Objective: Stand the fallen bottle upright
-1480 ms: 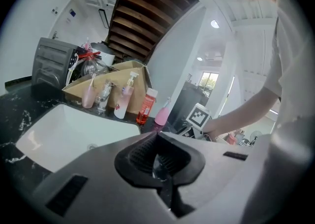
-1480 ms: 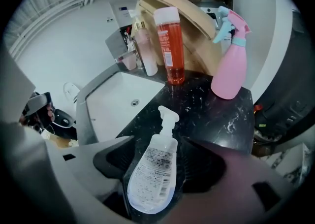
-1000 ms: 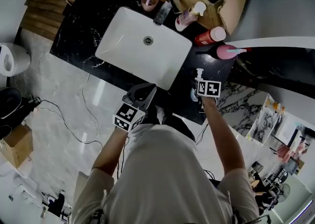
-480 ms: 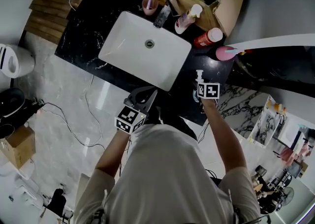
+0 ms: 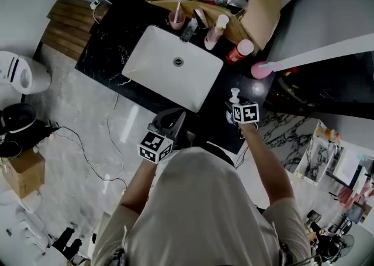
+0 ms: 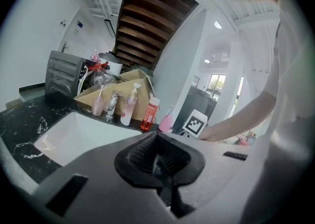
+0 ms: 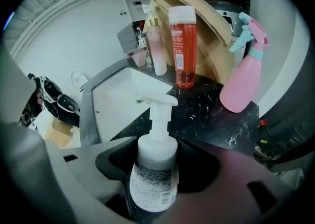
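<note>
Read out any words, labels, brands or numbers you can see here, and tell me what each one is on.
No text can be read in any view.
Pump bottle: printed label, lines too blurred to read.
Red bottle: label print too small to read.
Pink spray bottle: no print visible.
Right marker cube and left marker cube: black-and-white square patterns only, no words or numbers.
</note>
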Action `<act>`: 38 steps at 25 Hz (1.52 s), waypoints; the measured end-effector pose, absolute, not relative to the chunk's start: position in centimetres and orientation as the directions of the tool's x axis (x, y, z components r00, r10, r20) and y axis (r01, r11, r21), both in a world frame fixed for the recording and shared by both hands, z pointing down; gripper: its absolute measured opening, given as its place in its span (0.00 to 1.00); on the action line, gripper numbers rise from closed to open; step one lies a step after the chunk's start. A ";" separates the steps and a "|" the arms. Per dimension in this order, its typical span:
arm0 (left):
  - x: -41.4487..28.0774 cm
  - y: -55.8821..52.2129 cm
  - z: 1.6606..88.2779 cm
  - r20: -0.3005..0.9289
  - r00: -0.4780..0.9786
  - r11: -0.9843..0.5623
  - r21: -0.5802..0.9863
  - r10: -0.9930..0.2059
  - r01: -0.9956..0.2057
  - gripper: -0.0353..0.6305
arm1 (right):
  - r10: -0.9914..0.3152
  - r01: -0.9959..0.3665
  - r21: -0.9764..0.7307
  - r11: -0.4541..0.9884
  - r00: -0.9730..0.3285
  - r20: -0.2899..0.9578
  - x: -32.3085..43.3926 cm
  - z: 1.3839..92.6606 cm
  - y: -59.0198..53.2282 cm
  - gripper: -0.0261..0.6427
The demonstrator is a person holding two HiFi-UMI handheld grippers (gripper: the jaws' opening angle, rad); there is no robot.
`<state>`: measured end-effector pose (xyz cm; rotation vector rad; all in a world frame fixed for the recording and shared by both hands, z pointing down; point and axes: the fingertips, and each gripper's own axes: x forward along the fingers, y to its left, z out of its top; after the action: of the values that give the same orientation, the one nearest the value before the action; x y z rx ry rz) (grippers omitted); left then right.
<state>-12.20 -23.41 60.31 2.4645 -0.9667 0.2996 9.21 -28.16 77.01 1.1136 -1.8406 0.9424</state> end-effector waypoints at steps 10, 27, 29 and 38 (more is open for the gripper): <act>-12.2 -22.8 58.4 0.355 0.699 -0.625 0.313 -0.621 -0.715 0.06 | -0.426 -0.889 -0.157 0.431 -0.353 0.833 9.6 74.4 -28.5 0.42; -9.3 -21.9 57.6 0.362 0.710 -0.652 0.288 -0.604 -0.701 0.06 | -0.627 -0.886 -0.042 0.462 -0.359 0.692 11.5 72.7 -27.0 0.42; -9.0 -21.7 57.6 0.368 0.709 -0.652 0.288 -0.601 -0.702 0.06 | -0.637 -0.883 -0.030 0.468 -0.360 0.682 11.5 72.7 -26.9 0.42; -8.2 -20.7 57.5 0.373 0.698 -0.642 0.282 -0.612 -0.713 0.06 | -0.657 -0.880 -0.010 0.475 -0.362 0.662 11.6 72.8 -26.6 0.43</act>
<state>-8.22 -20.65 57.46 2.4997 -1.0278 0.3412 11.58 -26.55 72.82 1.2672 -2.1331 0.4910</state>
